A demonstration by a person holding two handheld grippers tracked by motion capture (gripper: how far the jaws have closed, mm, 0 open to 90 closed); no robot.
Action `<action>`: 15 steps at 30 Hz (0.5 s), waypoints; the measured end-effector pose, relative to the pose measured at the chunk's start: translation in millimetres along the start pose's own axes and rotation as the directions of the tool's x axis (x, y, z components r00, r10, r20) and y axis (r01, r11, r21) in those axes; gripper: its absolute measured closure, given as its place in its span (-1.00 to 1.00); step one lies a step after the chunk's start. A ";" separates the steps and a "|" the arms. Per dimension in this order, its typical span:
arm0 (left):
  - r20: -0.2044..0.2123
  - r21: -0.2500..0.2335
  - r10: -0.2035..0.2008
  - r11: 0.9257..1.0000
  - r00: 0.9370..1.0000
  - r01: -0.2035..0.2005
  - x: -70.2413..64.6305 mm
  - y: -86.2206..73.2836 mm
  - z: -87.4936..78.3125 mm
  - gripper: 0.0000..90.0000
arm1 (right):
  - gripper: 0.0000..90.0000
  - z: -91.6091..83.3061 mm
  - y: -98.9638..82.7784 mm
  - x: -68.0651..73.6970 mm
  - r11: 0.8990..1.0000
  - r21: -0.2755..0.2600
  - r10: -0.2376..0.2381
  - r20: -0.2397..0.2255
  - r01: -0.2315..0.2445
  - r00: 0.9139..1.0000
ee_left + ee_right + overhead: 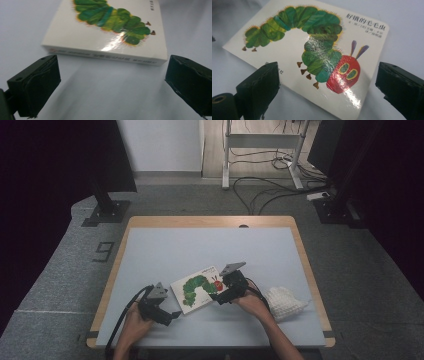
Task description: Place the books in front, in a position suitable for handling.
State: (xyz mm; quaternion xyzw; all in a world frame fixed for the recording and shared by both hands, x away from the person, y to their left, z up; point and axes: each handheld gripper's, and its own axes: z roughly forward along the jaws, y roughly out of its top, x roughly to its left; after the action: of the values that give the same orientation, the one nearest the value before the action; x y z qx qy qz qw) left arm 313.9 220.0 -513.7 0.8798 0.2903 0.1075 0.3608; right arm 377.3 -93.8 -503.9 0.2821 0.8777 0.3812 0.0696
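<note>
A caterpillar book (201, 288) lies flat on the bench (210, 250), lower centre of the high view. The left gripper (175, 314), jaws spread wide, sits just off the book's lower-left corner. The right gripper (214, 296), also gaping, hovers over its lower-right edge. A white cloth (284, 302) rests at right.

Left gripper (176, 314): near the desk's front edge, left of centre; jaws spread wide apart, holding nothing, pointing right and slightly away.
Left hand (136, 321): wrapped around the gripper's rear, forearm entering from the front edge.
Right gripper (214, 296): nearer the desk's middle; jaws wide apart, holding nothing, pointing left.
Right hand (250, 301): grips behind it, forearm angled in from the front-right.
</note>
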 end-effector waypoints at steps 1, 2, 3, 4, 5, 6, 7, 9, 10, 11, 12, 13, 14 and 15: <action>-0.014 0.000 -0.009 1.000 1.000 0.009 2.0 -2.4 -2.1 -1.00 | -0.86 -3.6 1.4 0.6 1.000 -0.004 -0.007 0.004 0.007 1.000; -0.032 0.001 -0.017 1.000 0.999 0.017 3.7 -5.1 -3.8 -1.00 | -0.85 -7.4 2.8 1.5 1.000 -0.007 -0.010 0.010 0.010 1.000; -0.046 0.003 -0.028 1.000 0.999 0.028 5.1 -7.9 -5.0 -1.00 | -0.84 -11.2 4.3 2.2 1.000 -0.010 -0.015 0.012 0.015 1.000; -0.056 0.007 -0.036 0.999 0.998 0.036 6.4 -10.7 -6.1 -1.00 | -0.83 -14.9 5.6 2.9 1.000 -0.012 -0.021 0.015 0.022 1.000; -0.071 0.013 -0.045 0.999 0.996 0.046 7.2 -13.5 -6.6 -1.00 | -0.82 -18.4 6.6 3.9 1.000 -0.014 -0.026 0.022 0.026 0.999; -0.089 0.024 -0.047 0.998 0.995 0.050 8.3 -16.1 -6.9 -1.00 | -0.81 -22.0 7.4 4.5 0.999 -0.013 -0.034 0.026 0.034 0.999; -0.106 0.035 -0.052 0.998 0.993 0.056 9.1 -18.4 -6.7 -1.00 | -0.81 -25.6 7.9 5.2 0.999 -0.010 -0.039 0.024 0.040 0.999; -0.122 0.050 -0.065 0.996 0.990 0.071 11.2 -22.5 -6.3 -1.00 | -0.82 -33.2 8.1 5.3 0.999 -0.009 -0.050 0.029 0.050 0.998; -0.122 0.047 -0.076 0.995 0.990 0.082 12.3 -24.3 -6.2 -1.00 | -0.82 -37.2 7.8 5.1 0.999 -0.014 -0.049 0.034 0.049 0.998; -0.113 0.042 -0.092 0.994 0.989 0.097 13.7 -25.7 -6.2 -1.00 | -0.82 -41.4 7.2 4.5 0.999 -0.014 -0.050 0.034 0.050 0.998; -0.112 0.044 -0.100 0.993 0.989 0.105 14.3 -25.7 -6.2 -1.00 | -0.82 -45.3 6.4 4.2 0.999 -0.017 -0.048 0.041 0.049 0.998; -0.116 0.044 -0.101 0.993 0.988 0.107 14.4 -25.7 -6.1 -1.00 | -0.82 -49.2 5.3 3.6 0.999 -0.018 -0.051 0.045 0.051 0.998; -0.116 0.043 -0.103 0.993 0.988 0.108 14.4 -25.6 -5.9 -1.00 | -0.82 -53.0 3.9 2.8 0.998 -0.021 -0.055 0.048 0.056 0.997; -0.116 0.044 -0.103 0.993 0.988 0.108 14.4 -25.7 -5.8 -1.00 | -0.82 -56.5 2.3 1.8 0.998 -0.023 -0.056 0.057 0.057 0.997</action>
State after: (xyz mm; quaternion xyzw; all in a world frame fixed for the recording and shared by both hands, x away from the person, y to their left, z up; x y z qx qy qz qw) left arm 312.1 246.5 -527.8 0.8643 0.3592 0.1311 0.3267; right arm 357.7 -127.1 -462.6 0.2670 0.8783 0.3816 0.1083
